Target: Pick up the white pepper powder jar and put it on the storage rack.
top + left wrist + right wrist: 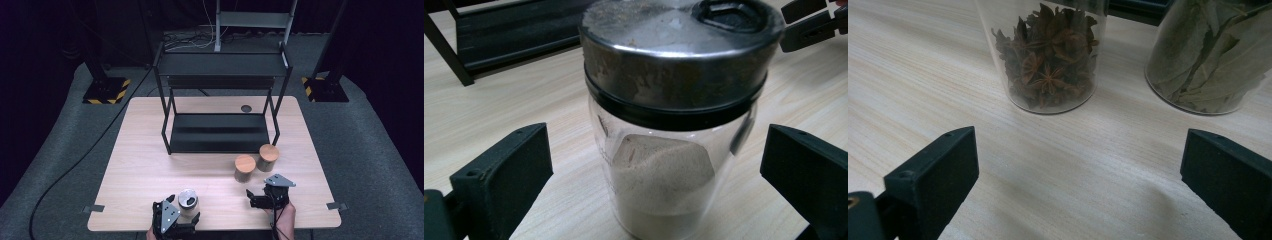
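At table's near edge: left gripper (659,175) spread wide around shaker jar (669,115), not clamped.
Right gripper (1078,185): open, empty.
Risk: tall jar tipping under off-centre squeeze.

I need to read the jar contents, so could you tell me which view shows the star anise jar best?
The right gripper view: the star anise jar stands close, its pods clear through the glass. The high view shows its wooden lid from above, small.

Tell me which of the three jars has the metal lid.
The jar of pale powder between the open left gripper's jaws, at the table's near edge. The star anise jar and bay leaf jar have wooden lids.
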A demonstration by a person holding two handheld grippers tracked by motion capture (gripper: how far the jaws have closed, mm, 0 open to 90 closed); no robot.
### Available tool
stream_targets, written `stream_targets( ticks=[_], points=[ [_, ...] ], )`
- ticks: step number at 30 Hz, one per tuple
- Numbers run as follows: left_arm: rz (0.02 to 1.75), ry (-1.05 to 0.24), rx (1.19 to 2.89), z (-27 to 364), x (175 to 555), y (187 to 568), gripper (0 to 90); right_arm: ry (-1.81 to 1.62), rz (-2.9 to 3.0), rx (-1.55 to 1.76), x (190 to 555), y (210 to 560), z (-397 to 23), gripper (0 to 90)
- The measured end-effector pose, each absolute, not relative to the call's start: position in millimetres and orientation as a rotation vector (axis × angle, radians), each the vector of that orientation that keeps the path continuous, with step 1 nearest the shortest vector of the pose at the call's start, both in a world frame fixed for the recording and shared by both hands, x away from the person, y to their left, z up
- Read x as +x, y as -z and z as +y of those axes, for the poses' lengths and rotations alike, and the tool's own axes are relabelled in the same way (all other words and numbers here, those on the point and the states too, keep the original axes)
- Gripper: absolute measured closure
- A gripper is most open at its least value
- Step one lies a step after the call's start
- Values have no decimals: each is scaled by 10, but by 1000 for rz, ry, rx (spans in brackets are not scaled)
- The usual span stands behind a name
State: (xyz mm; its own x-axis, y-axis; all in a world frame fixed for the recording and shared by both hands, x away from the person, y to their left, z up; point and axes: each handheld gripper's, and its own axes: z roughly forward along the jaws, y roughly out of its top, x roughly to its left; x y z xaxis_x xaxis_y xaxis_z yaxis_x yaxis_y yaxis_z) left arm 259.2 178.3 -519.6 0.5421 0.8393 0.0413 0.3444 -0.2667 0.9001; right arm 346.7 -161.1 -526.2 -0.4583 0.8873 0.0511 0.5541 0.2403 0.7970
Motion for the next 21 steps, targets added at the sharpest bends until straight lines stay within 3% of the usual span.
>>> stream_targets(
  ticks=[21],
  points=[
    [982,-673,1826,1721,2725,5245,0,-1089,2105,1313,3462,5262,-1609,12]
  ],
)
